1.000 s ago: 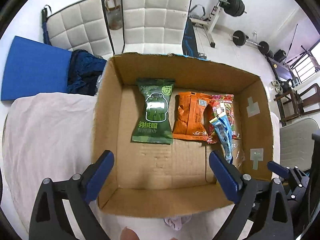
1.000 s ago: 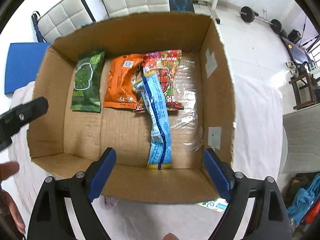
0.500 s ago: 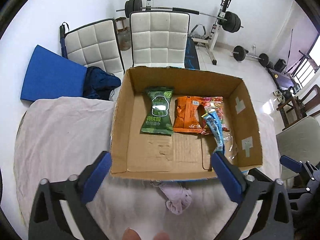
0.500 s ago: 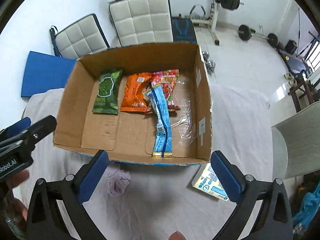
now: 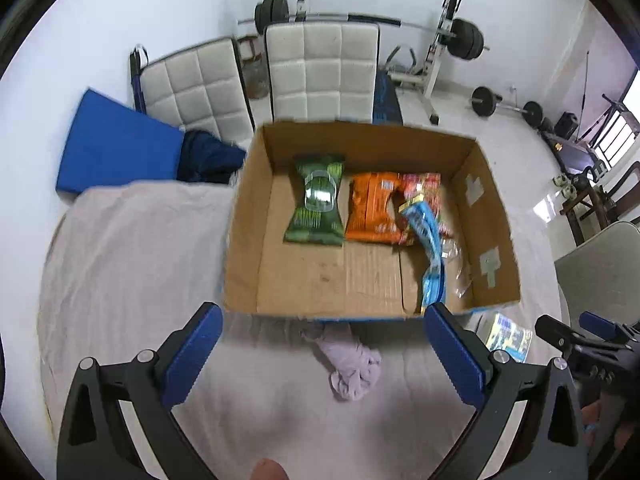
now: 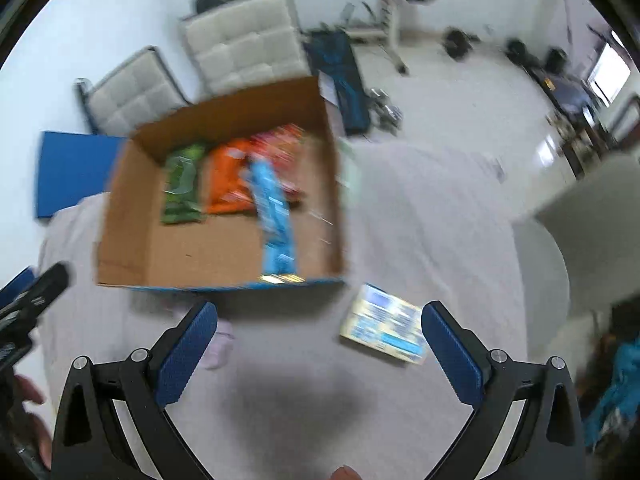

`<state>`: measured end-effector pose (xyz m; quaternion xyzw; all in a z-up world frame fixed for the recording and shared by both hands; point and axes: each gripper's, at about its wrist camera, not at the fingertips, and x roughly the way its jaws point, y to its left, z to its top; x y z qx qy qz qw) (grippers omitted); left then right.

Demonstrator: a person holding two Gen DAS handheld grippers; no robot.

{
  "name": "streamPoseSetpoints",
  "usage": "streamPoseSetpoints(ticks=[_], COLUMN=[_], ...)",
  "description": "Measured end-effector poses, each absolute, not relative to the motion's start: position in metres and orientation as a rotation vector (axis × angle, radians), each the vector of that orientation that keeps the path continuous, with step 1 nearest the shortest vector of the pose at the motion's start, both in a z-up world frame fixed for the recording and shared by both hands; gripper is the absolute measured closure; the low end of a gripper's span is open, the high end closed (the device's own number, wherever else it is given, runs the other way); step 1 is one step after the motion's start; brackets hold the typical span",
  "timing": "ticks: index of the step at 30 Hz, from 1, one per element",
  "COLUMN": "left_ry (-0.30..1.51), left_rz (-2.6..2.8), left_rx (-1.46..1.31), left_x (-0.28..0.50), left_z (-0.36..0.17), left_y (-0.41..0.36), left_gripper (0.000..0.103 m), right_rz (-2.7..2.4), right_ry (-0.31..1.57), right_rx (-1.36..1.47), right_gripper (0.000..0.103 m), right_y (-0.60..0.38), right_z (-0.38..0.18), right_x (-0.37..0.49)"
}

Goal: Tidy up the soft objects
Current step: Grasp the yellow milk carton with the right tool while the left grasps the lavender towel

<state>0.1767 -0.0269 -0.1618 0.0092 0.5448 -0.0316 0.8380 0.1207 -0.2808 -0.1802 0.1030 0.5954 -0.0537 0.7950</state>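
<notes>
Left gripper (image 5: 322,354): spread wide, holding nothing, above the cloth just short of the box's near wall.
Right gripper (image 6: 320,346): spread wide, holding nothing, above the cloth on the near side of the box; this view is blurred.
Box (image 5: 244,220): open cardboard, on the cloth-covered table (image 5: 132,264).
In the box: green packet (image 5: 318,210), orange packet (image 5: 372,208) and red packet (image 5: 424,188) side by side along the far part of the floor; blue packet (image 5: 428,256) lies lengthwise, its far end over the red one, its near end at the near wall; clear film (image 5: 456,264) by the right wall.
Rag (image 5: 352,364): pale purple, crumpled on the cloth just outside the near wall, between the left gripper's fingers (image 5: 192,356) in its view.
Flat pack (image 6: 386,324): yellow and blue, on the cloth near the box's near right corner, apart from it, between the right gripper's fingers (image 6: 186,352).
In the way: the near wall stands between both grippers and the packets.
Around: two white chairs (image 5: 320,68) beyond the box, a blue mat (image 5: 112,148) and dark cloth (image 5: 208,156) at far left, barbells (image 5: 464,44) at the back.
</notes>
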Motion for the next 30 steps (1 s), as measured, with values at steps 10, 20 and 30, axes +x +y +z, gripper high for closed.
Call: streamPoseSetpoints(ticks=[10, 20, 30], left_ry=[1.353, 1.463, 1.6], left_rz=[-0.024, 0.02, 0.032], left_rx=[-0.035, -0.068, -0.191], left_x=[0.169, 0.165, 0.184], left_z=[-0.245, -0.289, -0.349], left_y=[-0.036, -0.038, -0.031], left_gripper=[0.0, 0.0, 0.001], right_rz=[0.036, 0.101, -0.062], right_ry=[1.582, 1.66, 1.739], right_rx=[-0.183, -0.208, 0.245], right_gripper=[0.0, 0.029, 0.039], right_y=[-0.303, -0.295, -0.32], right_z=[-0.31, -0.355, -0.352], right_x=[0.125, 0.135, 0.113])
